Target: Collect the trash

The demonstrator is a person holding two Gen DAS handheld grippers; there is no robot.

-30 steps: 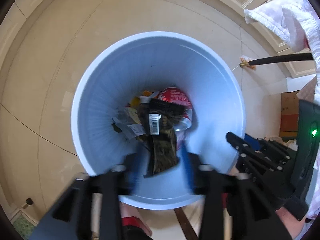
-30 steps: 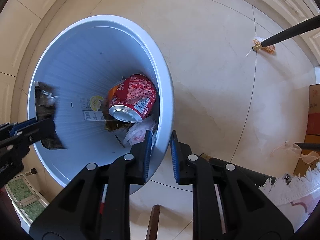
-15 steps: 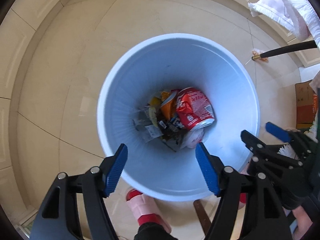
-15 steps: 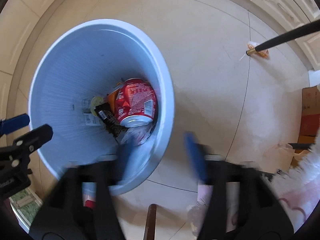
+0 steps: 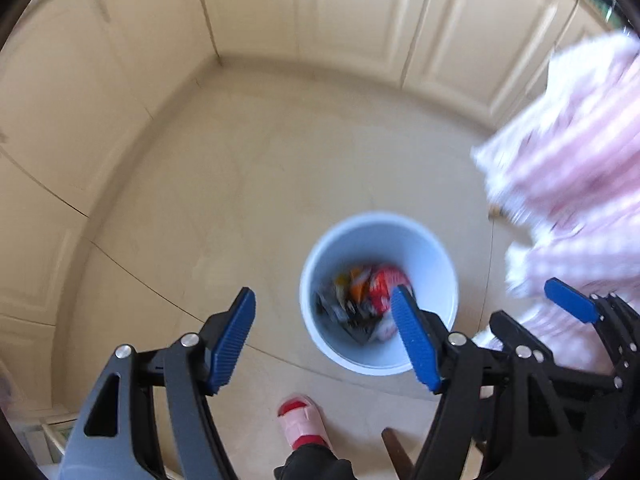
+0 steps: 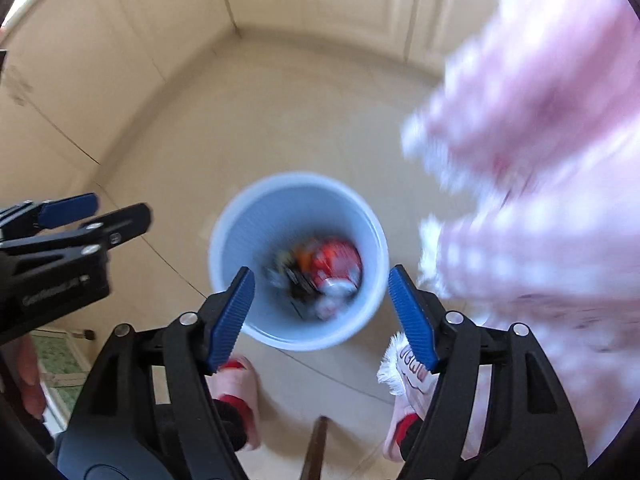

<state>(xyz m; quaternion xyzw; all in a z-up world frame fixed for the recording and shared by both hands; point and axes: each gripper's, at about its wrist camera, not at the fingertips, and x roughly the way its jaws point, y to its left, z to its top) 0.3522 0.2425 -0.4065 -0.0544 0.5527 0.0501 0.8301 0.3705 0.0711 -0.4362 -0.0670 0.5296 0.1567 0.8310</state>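
Both grippers, left (image 5: 324, 336) and right (image 6: 320, 316), gape empty, the right's jaws having just opened. The bin (image 6: 256, 224) sits below at 12 o'clock, can (image 6: 336, 260) inside.

Beige tiled floor (image 5: 248, 200); cream panelled cabinets (image 5: 360, 20) along wall; bright, even light.

Looking steeply down on a pale blue bin (image 6: 256, 240) standing on a beige tiled floor (image 6: 280, 120). Inside the bin, a red can (image 6: 336, 260) among blurred wrappers. Framing the bin, the right gripper (image 6: 320, 314), jaws just opened further, nothing between. Left of the bin, the left gripper (image 6: 100, 210). Right of it, blurred pink checked cloth (image 6: 540, 160). Below it, two pink slippers (image 6: 240, 384).
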